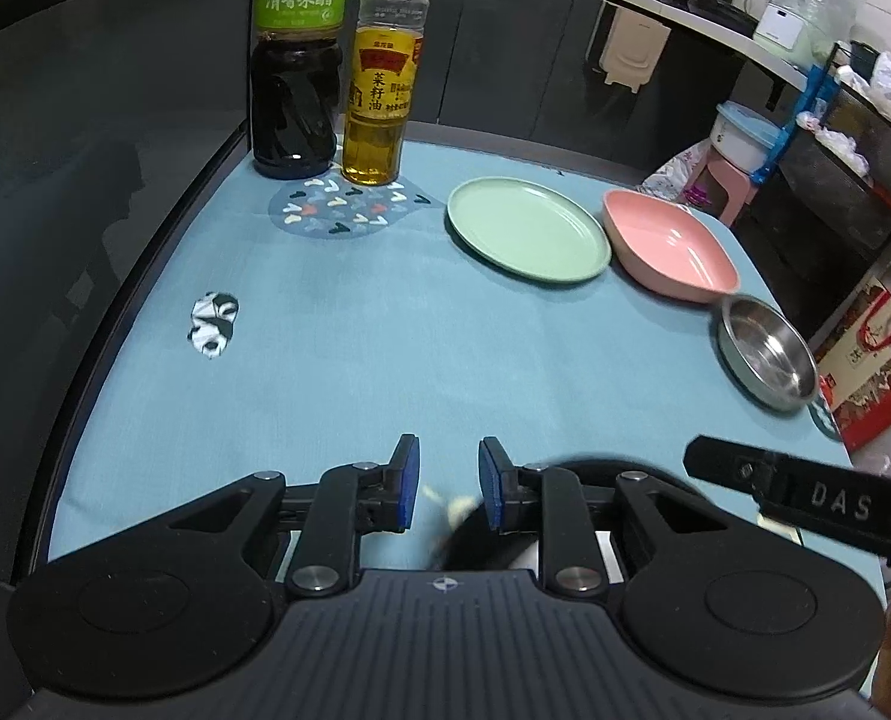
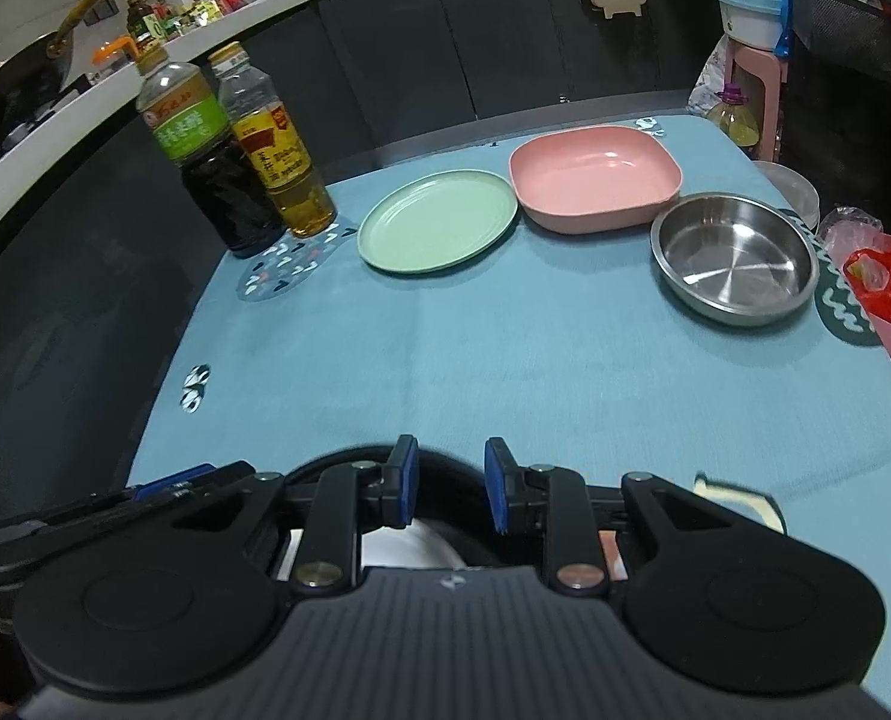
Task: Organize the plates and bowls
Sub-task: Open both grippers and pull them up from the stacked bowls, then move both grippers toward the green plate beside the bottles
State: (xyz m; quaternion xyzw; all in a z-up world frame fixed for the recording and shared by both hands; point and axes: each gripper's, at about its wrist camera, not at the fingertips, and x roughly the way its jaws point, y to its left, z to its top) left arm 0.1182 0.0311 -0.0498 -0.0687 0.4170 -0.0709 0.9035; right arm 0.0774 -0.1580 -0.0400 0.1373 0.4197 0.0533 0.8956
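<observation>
Three dishes stand in a row at the far right of the blue tablecloth: a green plate (image 1: 529, 228) (image 2: 439, 222), a pink square bowl (image 1: 673, 246) (image 2: 595, 174) and a steel bowl (image 1: 766, 351) (image 2: 733, 252). My left gripper (image 1: 448, 480) hovers over the near cloth, its blue pads apart and nothing pressed between them. My right gripper (image 2: 450, 480) is just to its right, pads also apart. A black dish with a white inside (image 2: 409, 546) lies under the right gripper's jaws and shows as a dark blur (image 1: 475, 528) in the left wrist view; whether either gripper touches it I cannot tell.
A dark vinegar bottle (image 1: 298, 60) and an oil bottle (image 1: 382, 78) stand at the back left by a patterned mat (image 1: 337, 210). Past the table's right edge are a red plastic bag (image 2: 889, 282), a printed box (image 1: 877, 372) and a pink stool (image 2: 757, 78).
</observation>
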